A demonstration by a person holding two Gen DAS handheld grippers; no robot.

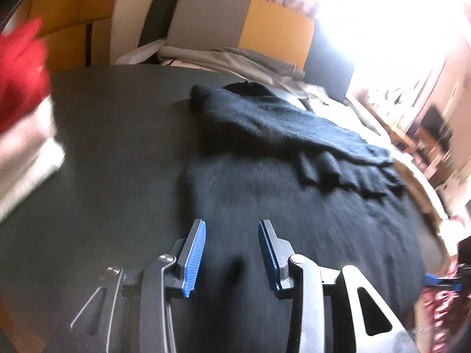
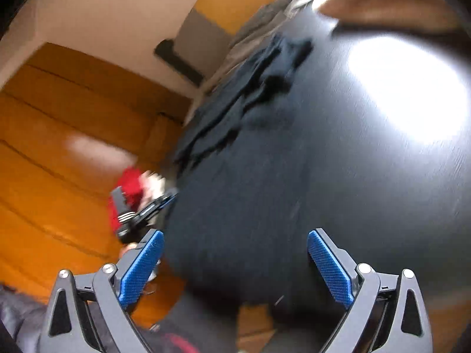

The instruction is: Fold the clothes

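A black fuzzy garment (image 1: 294, 194) lies spread over the right half of the dark table (image 1: 117, 147), with a bunched fold (image 1: 265, 117) toward the far side. My left gripper (image 1: 232, 229) hovers over the garment's near part, its blue pads (image 1: 194, 256) apart and nothing pinched between them. In the right wrist view the same garment (image 2: 235, 191) covers the table's left side, and its crumpled part (image 2: 259, 82) lies farther off. My right gripper (image 2: 235, 234) stands wide open above it, holding nothing. The left gripper (image 2: 170, 197) shows blurred at the table's left edge.
A red cloth (image 1: 20, 67) over white folded fabric (image 1: 26, 158) sits at the table's left edge. A heap of grey and beige clothes (image 1: 235, 61) lies behind the table by a grey and yellow chair (image 1: 241, 26). Orange surface (image 2: 59, 147) lies beyond the table; glare (image 2: 412, 88) on the tabletop.
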